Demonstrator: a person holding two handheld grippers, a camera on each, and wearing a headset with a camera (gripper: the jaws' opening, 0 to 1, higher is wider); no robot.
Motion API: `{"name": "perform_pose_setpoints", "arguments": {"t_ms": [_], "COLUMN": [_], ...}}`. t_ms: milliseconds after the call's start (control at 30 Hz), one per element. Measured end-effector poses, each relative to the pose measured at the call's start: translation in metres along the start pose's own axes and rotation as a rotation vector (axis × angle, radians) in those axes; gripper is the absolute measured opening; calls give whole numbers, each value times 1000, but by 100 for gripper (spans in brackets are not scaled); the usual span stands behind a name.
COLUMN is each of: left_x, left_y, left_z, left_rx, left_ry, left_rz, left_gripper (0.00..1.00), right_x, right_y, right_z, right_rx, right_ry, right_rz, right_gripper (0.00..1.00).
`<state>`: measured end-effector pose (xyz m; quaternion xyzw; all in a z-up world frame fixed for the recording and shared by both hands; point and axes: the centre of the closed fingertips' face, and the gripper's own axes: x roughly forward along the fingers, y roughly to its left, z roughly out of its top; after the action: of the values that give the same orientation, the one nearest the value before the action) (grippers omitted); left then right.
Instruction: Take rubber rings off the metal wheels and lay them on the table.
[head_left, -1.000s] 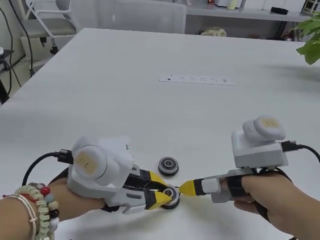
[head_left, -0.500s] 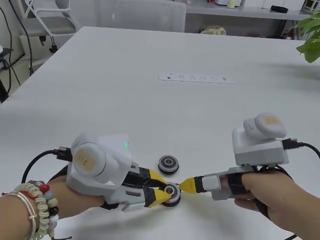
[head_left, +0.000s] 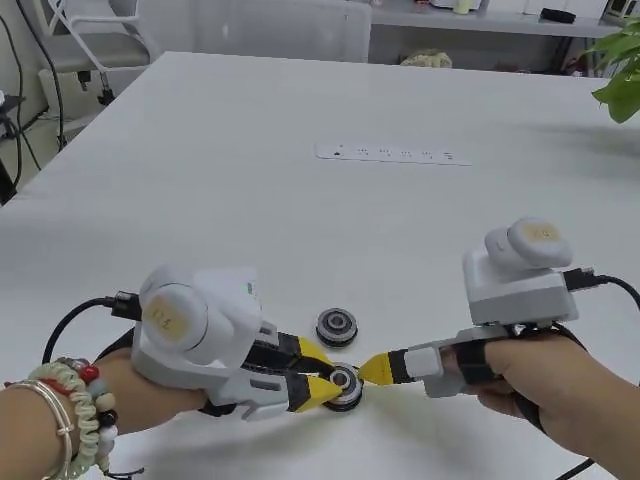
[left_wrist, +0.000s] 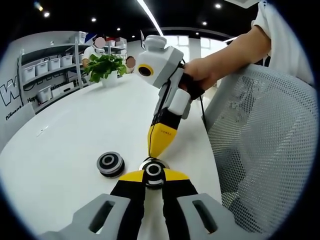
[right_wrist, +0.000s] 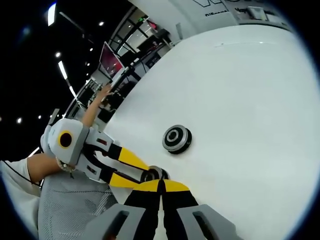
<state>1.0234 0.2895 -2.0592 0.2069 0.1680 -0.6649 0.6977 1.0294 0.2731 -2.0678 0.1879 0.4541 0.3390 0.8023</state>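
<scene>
A small metal wheel (head_left: 347, 384) with a black rubber ring lies near the front edge of the white table (head_left: 250, 200). My left gripper (head_left: 328, 380) is shut on this wheel (left_wrist: 153, 169), one yellow tip on each side. My right gripper (head_left: 372, 371) comes in from the right, its jaws shut, and its tip (left_wrist: 159, 147) touches the wheel's rim (right_wrist: 151, 175). Whether it pinches the ring I cannot tell. A second wheel (head_left: 337, 328) with its ring on lies flat just behind, also seen in the gripper views (left_wrist: 110, 164) (right_wrist: 176, 138).
A white power strip (head_left: 393, 156) lies across the middle of the table. Green plant leaves (head_left: 620, 70) hang over the far right corner. Chairs (head_left: 90, 40) stand beyond the far left edge, and a mesh chair back (left_wrist: 265, 150) is close behind me.
</scene>
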Motion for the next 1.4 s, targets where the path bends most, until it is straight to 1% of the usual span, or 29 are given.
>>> {"name": "perform_pose_setpoints", "arguments": {"t_ms": [200, 1400], "left_x": [0, 1], "left_y": [0, 0], "left_z": [0, 0], "left_rx": [9, -12], "left_ry": [1, -5], "left_rz": [-3, -2], "left_gripper": [7, 7], "right_x": [-1, 1], "right_y": [2, 7], "right_z": [0, 0], "right_rx": [2, -5], "right_ry": [4, 6], "right_rz": [0, 10], "right_gripper": [0, 0]}}
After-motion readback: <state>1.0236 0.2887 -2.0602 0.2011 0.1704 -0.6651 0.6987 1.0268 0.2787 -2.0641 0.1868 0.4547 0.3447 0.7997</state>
